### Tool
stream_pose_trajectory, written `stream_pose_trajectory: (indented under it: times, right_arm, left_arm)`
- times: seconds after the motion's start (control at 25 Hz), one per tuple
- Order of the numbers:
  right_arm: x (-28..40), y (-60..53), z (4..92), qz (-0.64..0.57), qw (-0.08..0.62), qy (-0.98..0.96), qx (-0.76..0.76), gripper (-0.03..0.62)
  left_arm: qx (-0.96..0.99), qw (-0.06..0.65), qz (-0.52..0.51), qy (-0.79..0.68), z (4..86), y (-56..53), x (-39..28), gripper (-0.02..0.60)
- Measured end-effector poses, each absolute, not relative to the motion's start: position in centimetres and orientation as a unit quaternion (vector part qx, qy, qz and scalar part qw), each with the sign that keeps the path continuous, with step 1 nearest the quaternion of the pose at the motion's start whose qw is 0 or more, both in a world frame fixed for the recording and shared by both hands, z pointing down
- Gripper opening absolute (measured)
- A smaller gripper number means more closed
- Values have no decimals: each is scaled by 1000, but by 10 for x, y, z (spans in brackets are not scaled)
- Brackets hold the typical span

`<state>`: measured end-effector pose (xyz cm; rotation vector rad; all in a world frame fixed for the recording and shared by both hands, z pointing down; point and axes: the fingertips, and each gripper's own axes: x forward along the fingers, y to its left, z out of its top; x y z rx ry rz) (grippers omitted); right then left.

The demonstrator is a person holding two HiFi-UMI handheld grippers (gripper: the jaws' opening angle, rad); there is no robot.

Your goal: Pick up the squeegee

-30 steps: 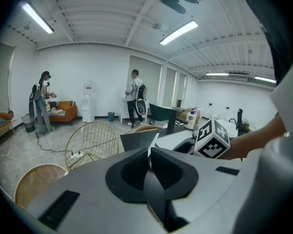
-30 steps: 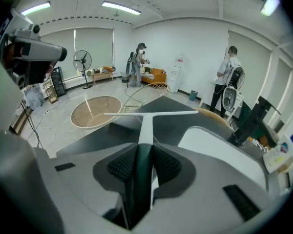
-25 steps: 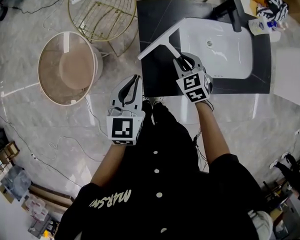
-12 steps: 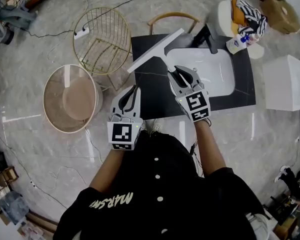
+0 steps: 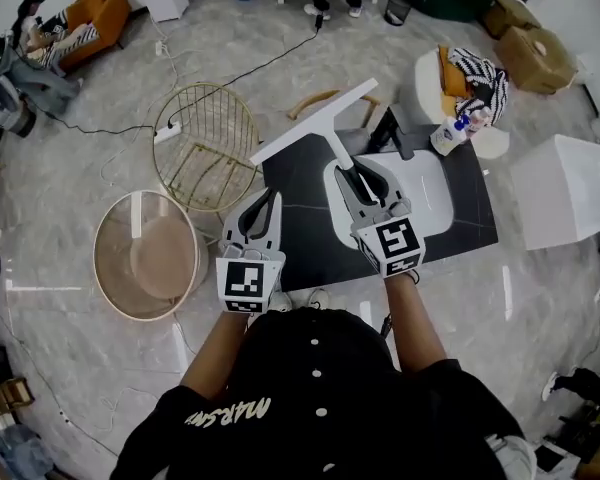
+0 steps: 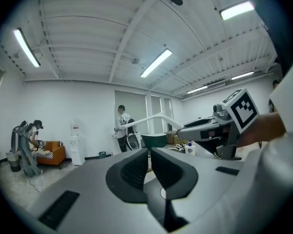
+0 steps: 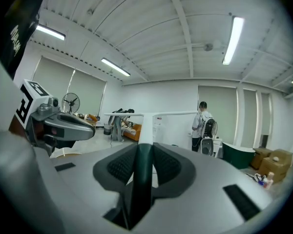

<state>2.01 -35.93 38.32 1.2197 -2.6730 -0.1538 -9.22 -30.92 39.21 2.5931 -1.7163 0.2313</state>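
Observation:
The squeegee (image 5: 315, 123) is white, with a long blade and a dark green handle. My right gripper (image 5: 354, 176) is shut on that handle and holds it up in the air over the black counter (image 5: 305, 238). In the right gripper view the handle (image 7: 143, 172) runs between the pads and the blade (image 7: 156, 114) lies level beyond them. My left gripper (image 5: 263, 202) hovers to the left of the handle, shut and holding nothing. In the left gripper view its jaws (image 6: 150, 156) show only a thin slit, with the squeegee (image 6: 146, 121) and right gripper (image 6: 201, 126) off to the right.
A white sink (image 5: 435, 196) with a black faucet (image 5: 395, 128) is set in the counter. A gold wire basket (image 5: 205, 146) and a round white tub (image 5: 145, 256) stand on the floor at left. At right are a soap bottle (image 5: 450, 134) and a white box (image 5: 565, 190). A person (image 7: 203, 123) stands far off.
Both grippers have risen. The right one has carried the squeegee higher above the counter and levelled out. The head view has tilted up and takes in more of the room.

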Motion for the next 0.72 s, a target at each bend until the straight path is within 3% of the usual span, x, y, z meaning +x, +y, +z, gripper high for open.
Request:
stream_pose_trajectory:
  times: [0.32,0.72]
  right_arm:
    - [24,-366,341,-67,40,-897,435,89]
    - [49,-363,323,-61,-13,-879,473,87]
  left_arm:
    - [832,-38,48,-552,347,-340,-106,25]
    - [828,-45,38,-558,334,-343,-107,25]
